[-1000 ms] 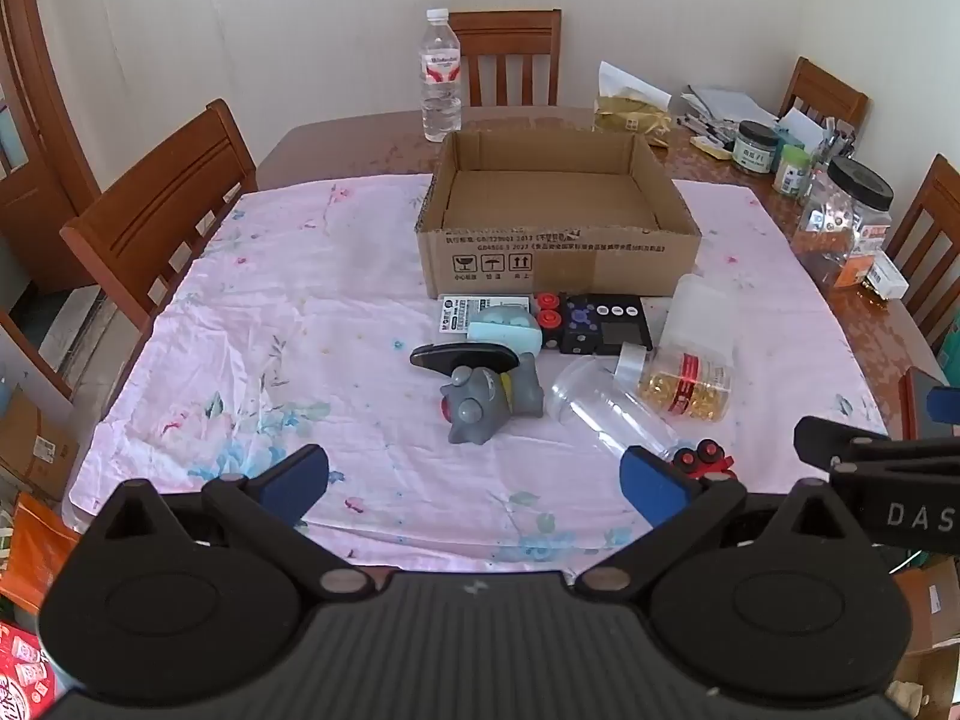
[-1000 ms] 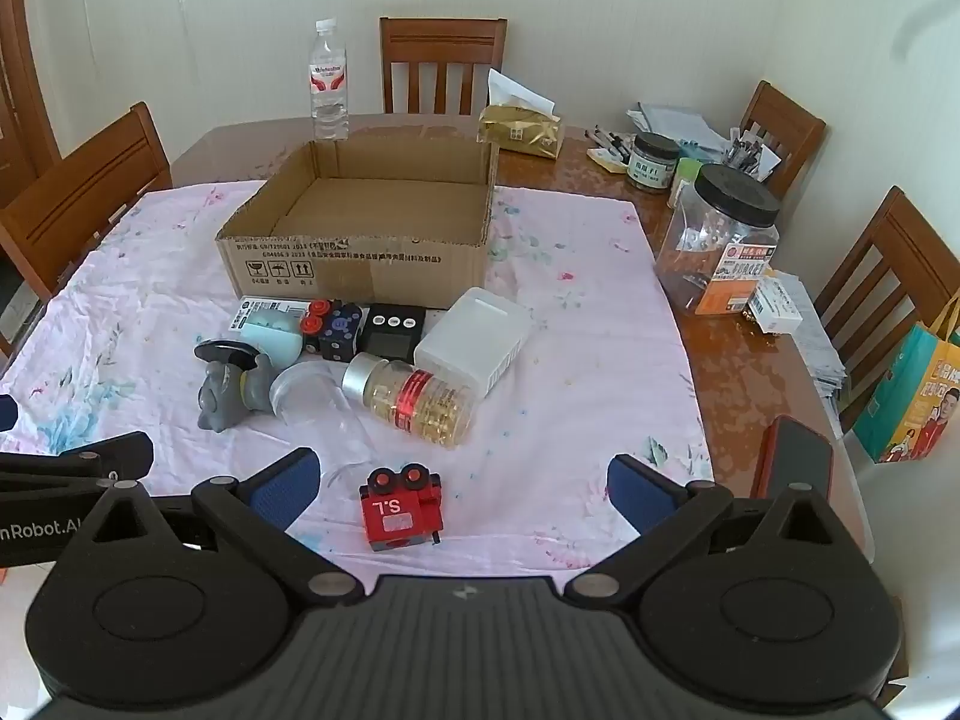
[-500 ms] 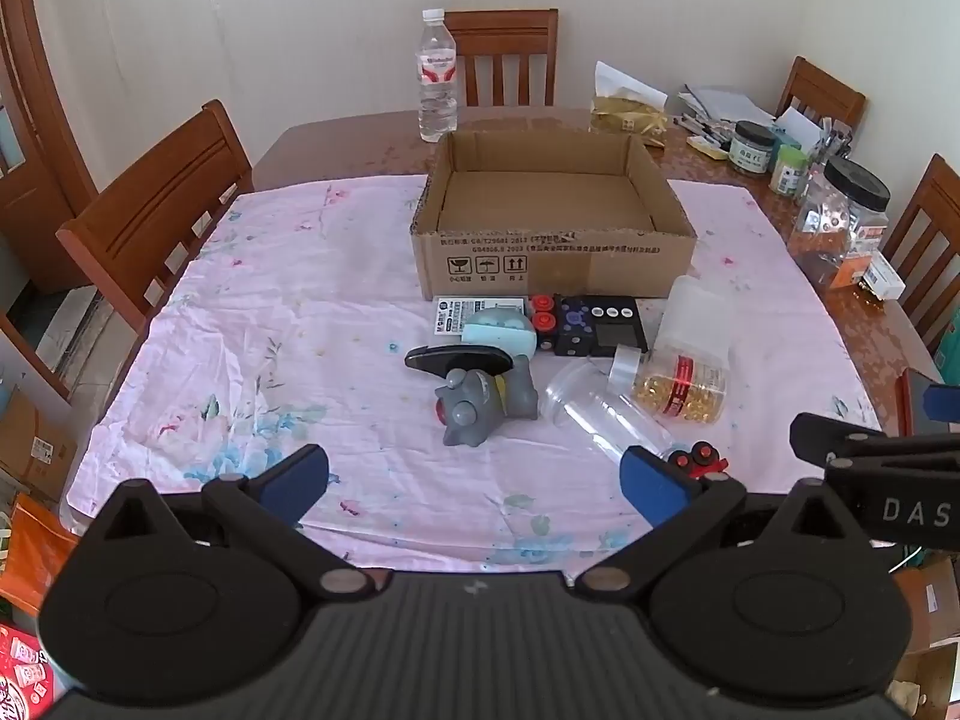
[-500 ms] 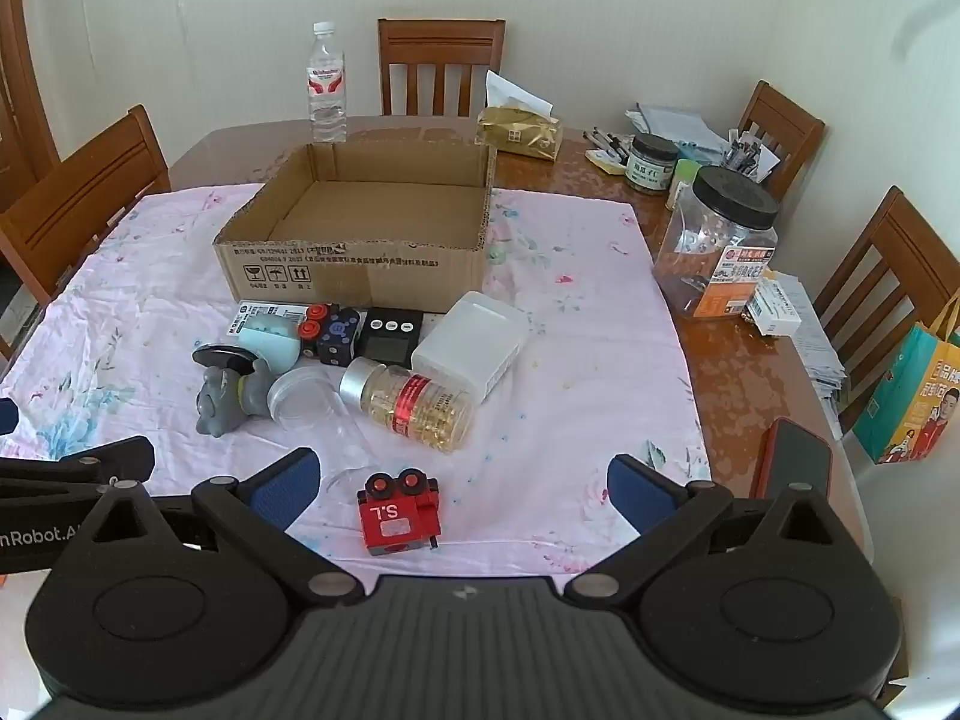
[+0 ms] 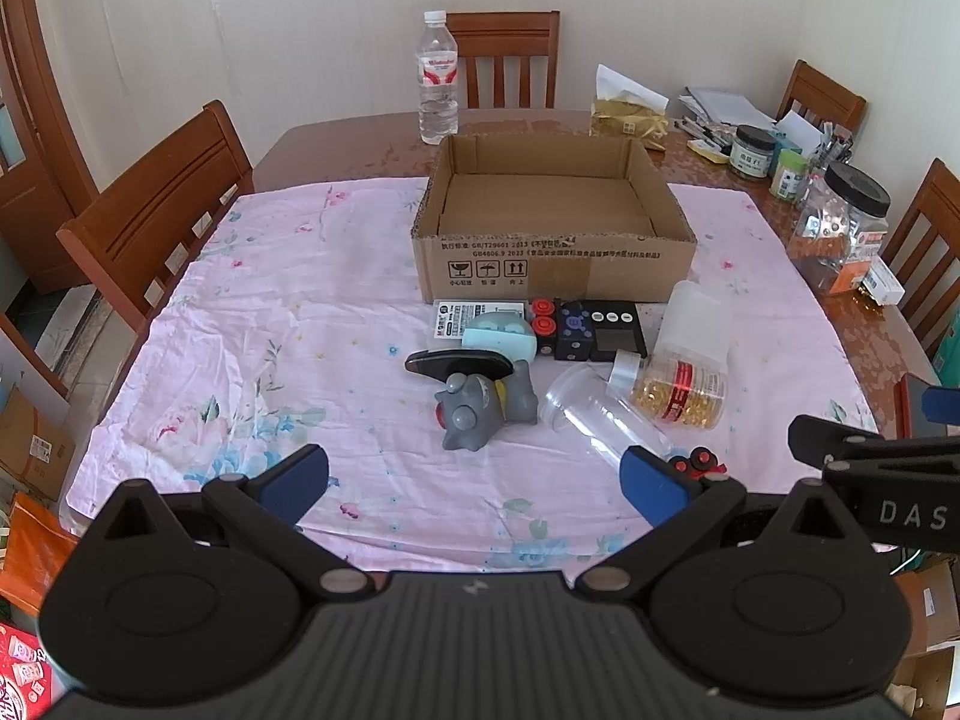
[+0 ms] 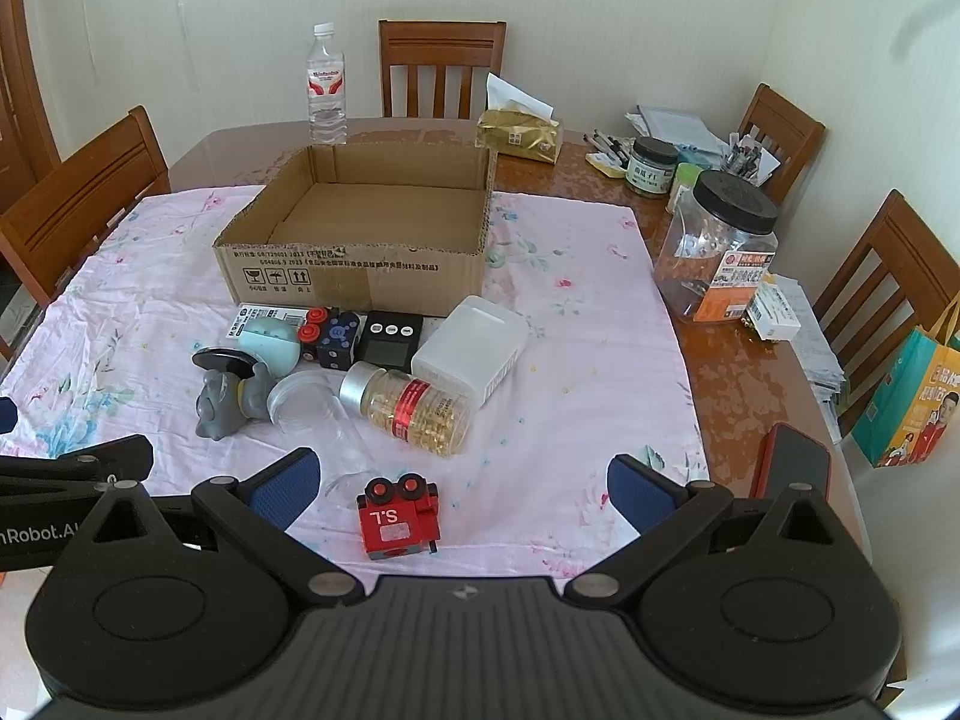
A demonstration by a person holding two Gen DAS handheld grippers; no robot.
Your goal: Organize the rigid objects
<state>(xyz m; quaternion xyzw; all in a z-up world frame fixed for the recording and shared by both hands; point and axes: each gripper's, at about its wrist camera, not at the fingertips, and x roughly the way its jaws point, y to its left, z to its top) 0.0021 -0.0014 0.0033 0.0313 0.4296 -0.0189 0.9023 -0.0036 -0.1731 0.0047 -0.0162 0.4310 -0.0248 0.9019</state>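
Left gripper (image 5: pixel 474 480): held low over the near edge of the cloth, blue-padded fingers (image 5: pixel 297 477) spread wide apart, nothing between them.
Floral cloth (image 5: pixel 270 324): pink, covering the near part of the wooden table (image 5: pixel 336 144).
Water bottle (image 5: pixel 438 78): upright on bare wood behind the box's left rear corner.
Cardboard box (image 5: pixel 555 267): open-topped, near the middle of the cloth; the interior shows only bare cardboard.
White card pack (image 5: pixel 459 315): lying flat, touching the foot of the box's front wall.
Pale blue case (image 5: pixel 501 336): lying partly on the white pack.
Grey toy figure (image 5: pixel 477 405): on its side, a dark disc-shaped piece at its far end, nearer the camera than the blue case.
Red-buttoned block (image 5: pixel 543 324) and dark dice-like cube (image 5: pixel 573 339): side by side just before the box.
Black display unit (image 5: pixel 618 336): right of the cube.
Clear cup (image 5: pixel 600 414): on its side, mouth toward the grey toy.
Capsule bottle (image 6: pixel 414 408): on its side, silver cap, red label band, touching the white tub.
White plastic tub (image 6: pixel 471 348): right end of the cluster.
Red toy vehicle (image 6: pixel 396 519): alone on the near cloth, between the right gripper's fingers but not touched.
Right gripper (image 6: pixel 459 489): fingers fully parted, holding nothing.
Large clear jar (image 6: pixel 717 252): black lid, on bare wood at the right.
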